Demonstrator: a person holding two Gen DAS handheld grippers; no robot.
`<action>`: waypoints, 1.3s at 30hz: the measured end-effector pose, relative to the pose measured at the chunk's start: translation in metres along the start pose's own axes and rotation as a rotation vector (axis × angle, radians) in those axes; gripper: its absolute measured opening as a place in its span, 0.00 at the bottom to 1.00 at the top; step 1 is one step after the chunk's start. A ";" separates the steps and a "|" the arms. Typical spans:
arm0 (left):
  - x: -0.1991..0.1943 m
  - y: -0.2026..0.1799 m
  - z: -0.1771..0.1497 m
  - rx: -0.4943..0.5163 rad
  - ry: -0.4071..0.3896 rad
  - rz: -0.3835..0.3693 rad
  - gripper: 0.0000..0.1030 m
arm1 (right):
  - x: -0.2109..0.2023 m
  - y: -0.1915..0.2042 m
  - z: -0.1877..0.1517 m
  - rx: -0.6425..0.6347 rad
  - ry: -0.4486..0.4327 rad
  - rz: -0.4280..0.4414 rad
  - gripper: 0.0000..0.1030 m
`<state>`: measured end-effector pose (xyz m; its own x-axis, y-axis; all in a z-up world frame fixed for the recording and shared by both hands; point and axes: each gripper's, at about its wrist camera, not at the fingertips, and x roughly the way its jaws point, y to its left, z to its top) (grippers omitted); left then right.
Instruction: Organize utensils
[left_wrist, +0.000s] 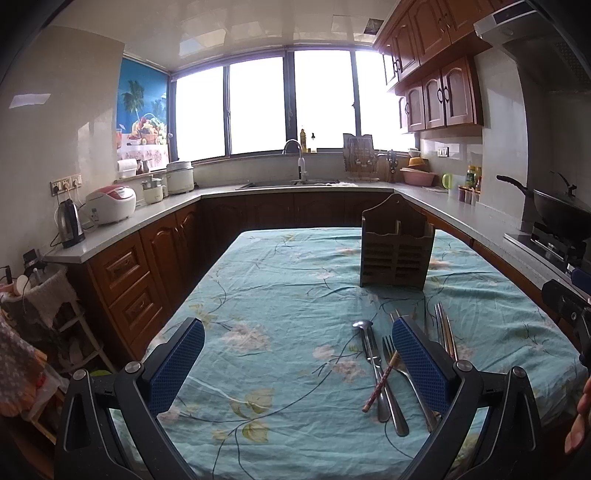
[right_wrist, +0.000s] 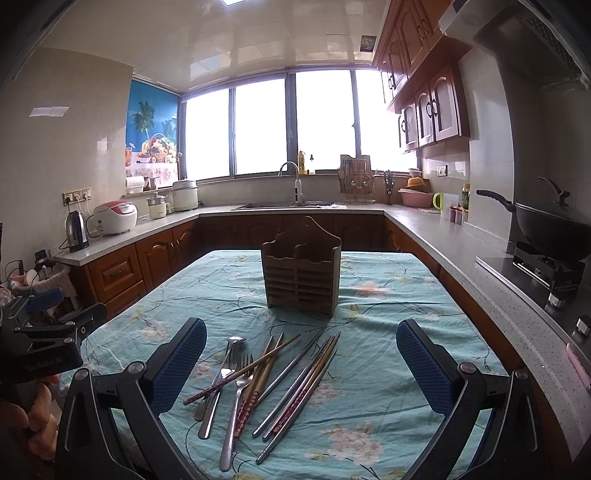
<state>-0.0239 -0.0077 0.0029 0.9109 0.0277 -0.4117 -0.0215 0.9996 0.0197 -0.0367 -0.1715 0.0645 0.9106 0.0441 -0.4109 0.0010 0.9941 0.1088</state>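
A wooden utensil holder (right_wrist: 301, 275) stands upright on the table with the teal floral cloth (right_wrist: 388, 295); it also shows in the left wrist view (left_wrist: 397, 253). In front of it lies a loose pile: a metal spoon (right_wrist: 221, 373), a fork (right_wrist: 238, 398), wooden chopsticks (right_wrist: 258, 363) and metal chopsticks (right_wrist: 303, 387). My right gripper (right_wrist: 301, 369) is open above the pile, empty. My left gripper (left_wrist: 297, 365) is open and empty, left of the spoon (left_wrist: 369, 354) and fork (left_wrist: 400, 365); its right finger (left_wrist: 421, 365) hides part of the pile.
Counters wrap around the table: a kettle (right_wrist: 77, 230) and rice cooker (right_wrist: 115, 218) on the left, a sink (right_wrist: 288, 204) at the back, a wok (right_wrist: 550, 227) on the stove at the right. The left gripper shows at the left edge of the right wrist view (right_wrist: 44, 339).
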 end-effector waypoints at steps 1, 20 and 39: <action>0.002 0.000 0.000 -0.002 0.007 -0.006 0.99 | 0.001 -0.001 0.000 0.002 0.004 0.001 1.00; 0.090 -0.016 0.027 0.082 0.232 -0.206 0.99 | 0.065 -0.045 -0.009 0.137 0.190 -0.009 1.00; 0.191 -0.061 0.050 0.258 0.429 -0.382 0.77 | 0.166 -0.080 -0.034 0.278 0.468 0.029 0.52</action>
<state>0.1720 -0.0642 -0.0310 0.5870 -0.2766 -0.7609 0.4221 0.9066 -0.0039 0.1001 -0.2408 -0.0429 0.6309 0.1736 -0.7562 0.1458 0.9308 0.3353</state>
